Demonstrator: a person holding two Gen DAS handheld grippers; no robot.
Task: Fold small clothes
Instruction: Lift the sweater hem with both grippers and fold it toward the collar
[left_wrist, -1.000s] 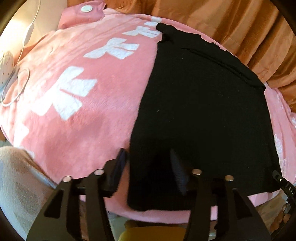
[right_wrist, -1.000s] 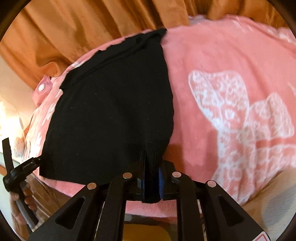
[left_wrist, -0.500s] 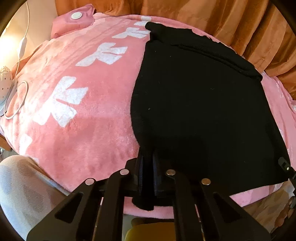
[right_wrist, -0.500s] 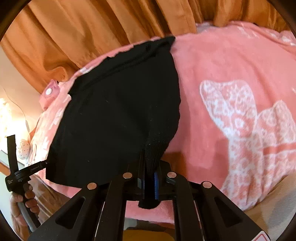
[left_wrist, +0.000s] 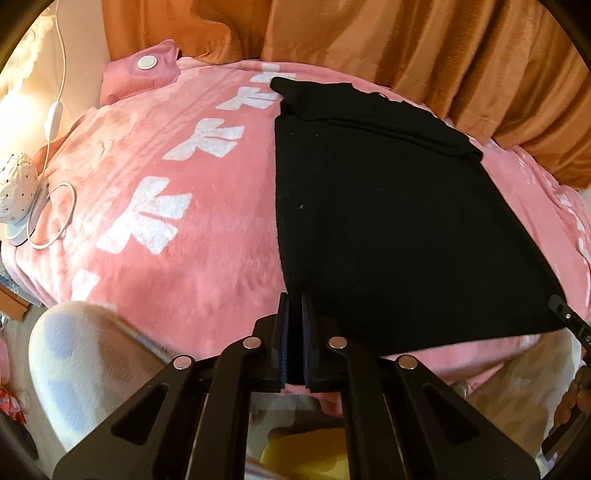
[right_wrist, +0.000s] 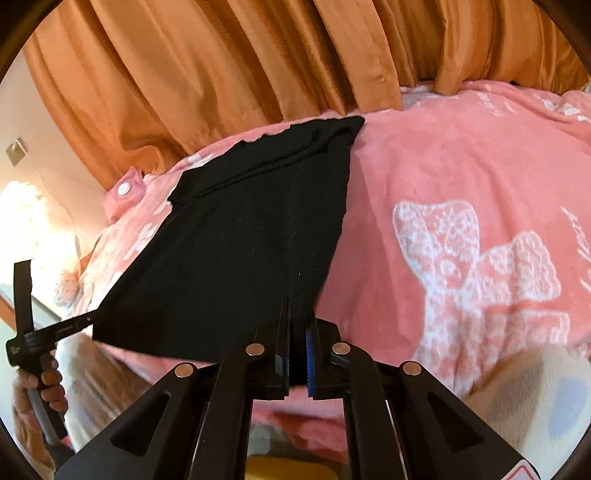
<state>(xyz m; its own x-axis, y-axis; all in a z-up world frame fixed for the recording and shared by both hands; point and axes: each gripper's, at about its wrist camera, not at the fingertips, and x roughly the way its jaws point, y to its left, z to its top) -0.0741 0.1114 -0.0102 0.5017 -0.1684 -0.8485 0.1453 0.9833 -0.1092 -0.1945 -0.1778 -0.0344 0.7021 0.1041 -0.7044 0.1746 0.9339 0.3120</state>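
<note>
A black knit garment (left_wrist: 388, 221) lies spread on a pink blanket (left_wrist: 177, 258); it also shows in the right wrist view (right_wrist: 251, 251). My left gripper (left_wrist: 294, 306) is shut on the garment's near left corner. My right gripper (right_wrist: 298, 310) is shut on the near right corner. Both near corners are lifted a little off the blanket, and the near hem hangs stretched between them. The far end with its folded band (left_wrist: 369, 114) rests flat on the blanket near the curtain.
An orange curtain (right_wrist: 258, 74) hangs behind the bed. A pink pouch with a white button (left_wrist: 144, 70) lies at the far left corner. A white lamp and cable loop (left_wrist: 44, 214) sit at the left edge. My knees in pale trousers (left_wrist: 81, 362) are at the bed's near edge.
The left gripper, open a second ago, has closed on the garment's near left corner. Both grippers have risen and pulled back, lifting the near hem off the blanket.
</note>
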